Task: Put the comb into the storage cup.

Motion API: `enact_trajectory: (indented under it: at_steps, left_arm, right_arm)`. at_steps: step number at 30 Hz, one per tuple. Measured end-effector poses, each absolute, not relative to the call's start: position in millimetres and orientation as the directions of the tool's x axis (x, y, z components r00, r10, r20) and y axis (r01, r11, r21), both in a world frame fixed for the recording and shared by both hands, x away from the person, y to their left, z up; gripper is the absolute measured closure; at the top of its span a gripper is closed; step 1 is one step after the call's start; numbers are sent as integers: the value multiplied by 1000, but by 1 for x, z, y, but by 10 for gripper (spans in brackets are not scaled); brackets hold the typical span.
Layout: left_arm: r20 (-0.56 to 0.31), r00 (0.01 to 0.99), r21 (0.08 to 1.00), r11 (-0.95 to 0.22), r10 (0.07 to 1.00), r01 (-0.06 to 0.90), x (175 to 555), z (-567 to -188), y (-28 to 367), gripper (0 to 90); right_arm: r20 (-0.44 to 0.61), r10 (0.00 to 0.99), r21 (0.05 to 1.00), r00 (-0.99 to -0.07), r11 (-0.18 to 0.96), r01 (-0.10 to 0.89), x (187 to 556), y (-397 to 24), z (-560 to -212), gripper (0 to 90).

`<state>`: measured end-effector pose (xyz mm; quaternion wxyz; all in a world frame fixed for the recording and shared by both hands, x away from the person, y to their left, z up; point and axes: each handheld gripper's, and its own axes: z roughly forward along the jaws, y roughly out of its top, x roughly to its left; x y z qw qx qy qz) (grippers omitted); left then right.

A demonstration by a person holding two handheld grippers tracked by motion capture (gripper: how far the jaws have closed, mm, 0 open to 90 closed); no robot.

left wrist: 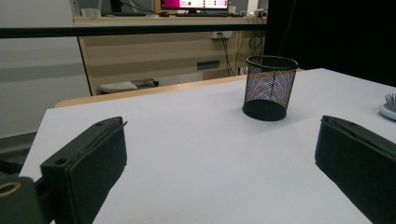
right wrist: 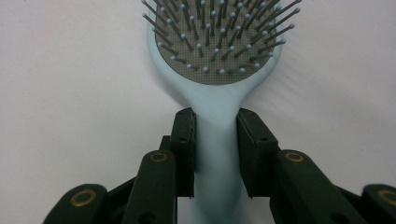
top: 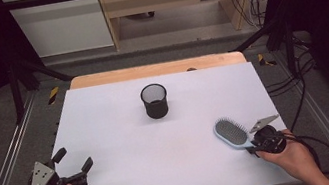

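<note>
At four o'clock on the surface [top: 123, 130], you are clamping the right gripper [right wrist: 215, 140] on the hairbrush [right wrist: 215, 60] handle; lifting toward the mesh cup [top: 155, 101] looks next, while your left gripper [top: 74, 164] is idling open at eight o'clock.

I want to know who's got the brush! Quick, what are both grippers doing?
Left gripper: open, fingers wide apart, holding nothing.
Right gripper: fingers closed on the handle of the light blue hairbrush.

Right claw [top: 256, 142] at light-blue hairbrush [top: 231, 133] handle, left claw [top: 73, 161] spread, black mesh cup [top: 155, 100] mid-table
</note>
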<state>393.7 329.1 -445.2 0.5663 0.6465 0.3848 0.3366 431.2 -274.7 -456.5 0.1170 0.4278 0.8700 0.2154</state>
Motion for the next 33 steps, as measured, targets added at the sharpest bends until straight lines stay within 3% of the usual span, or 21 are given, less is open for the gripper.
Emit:
enact_trajectory:
  at_steps: [10,23,33]
  left_arm:
    - [-14,481,992,-47,876,115,393,-443,327,25]
    - [-100,511,990,33,854,139,393,-425,321,22]
    - [-62,551,997,27,832,73,410,-387,294,21]
  right_arm:
    - [-15,807,586,-591,486,649,428,-273,-442,697]
    - [-29,827,814,-561,346,467,449,-255,-423,696]
    - [-20,849,904,-529,241,353,461,-246,-413,697]
